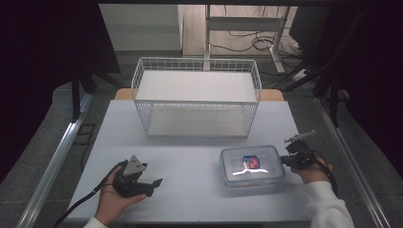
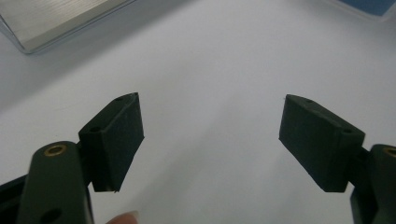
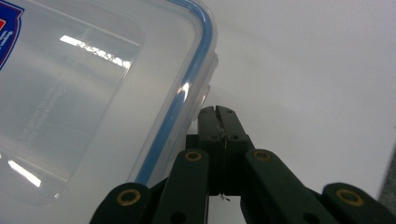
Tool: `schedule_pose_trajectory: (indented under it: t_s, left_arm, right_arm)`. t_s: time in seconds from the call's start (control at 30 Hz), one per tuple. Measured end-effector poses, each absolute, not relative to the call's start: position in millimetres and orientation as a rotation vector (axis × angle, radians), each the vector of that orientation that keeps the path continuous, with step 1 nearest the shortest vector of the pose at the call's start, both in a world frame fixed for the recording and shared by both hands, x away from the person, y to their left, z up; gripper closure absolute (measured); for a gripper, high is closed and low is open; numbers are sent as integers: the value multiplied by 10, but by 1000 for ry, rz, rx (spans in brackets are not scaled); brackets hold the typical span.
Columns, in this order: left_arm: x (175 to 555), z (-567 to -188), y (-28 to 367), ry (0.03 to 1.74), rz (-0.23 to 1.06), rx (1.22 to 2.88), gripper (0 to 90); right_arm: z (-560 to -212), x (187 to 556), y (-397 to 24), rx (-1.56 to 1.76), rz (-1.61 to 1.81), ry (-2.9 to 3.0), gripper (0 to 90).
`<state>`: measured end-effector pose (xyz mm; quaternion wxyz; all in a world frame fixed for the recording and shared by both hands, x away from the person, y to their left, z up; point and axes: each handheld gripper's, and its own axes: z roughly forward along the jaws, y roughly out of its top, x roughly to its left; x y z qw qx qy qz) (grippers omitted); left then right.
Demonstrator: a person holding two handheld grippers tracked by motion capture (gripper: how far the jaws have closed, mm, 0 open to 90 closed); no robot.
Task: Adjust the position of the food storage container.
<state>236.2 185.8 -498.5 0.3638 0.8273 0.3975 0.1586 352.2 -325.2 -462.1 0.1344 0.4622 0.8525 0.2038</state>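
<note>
A clear plastic box [image 1: 237, 166] with a blue-rimmed lid and a red and blue sticker lies flat on the white table [image 1: 190, 142], right of centre. My right gripper [image 1: 284, 160] is shut with nothing between its jaws, its tips right beside the box's right edge. In the right gripper view the closed tips [image 3: 217, 111] sit just below a side tab of the lid [image 3: 93, 93]. At the front left a hand rests my left gripper [image 1: 151, 175] on the table. It stands open, with bare table between its pads [image 2: 119, 135].
A white wire rack [image 1: 197, 61] with two shelves stands at the back middle of the table. Table edges run close to both hands. A corner of the blue-rimmed box [image 2: 369, 4] shows at the top right of the left gripper view.
</note>
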Motion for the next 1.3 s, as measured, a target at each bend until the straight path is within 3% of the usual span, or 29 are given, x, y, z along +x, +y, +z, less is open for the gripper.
schedule_pose_trajectory:
  t_s: [0.73, 1.3]
  left_arm:
    - [2370, -4974, 1917, 1056, 404, 2092, 218]
    - [2378, -4980, 1929, 1068, 405, 2087, 212]
  right_arm:
    - [-4729, 3198, -2209, 1010, 665, 2714, 889]
    - [-4797, 3169, -1934, 944, 781, 2707, 889]
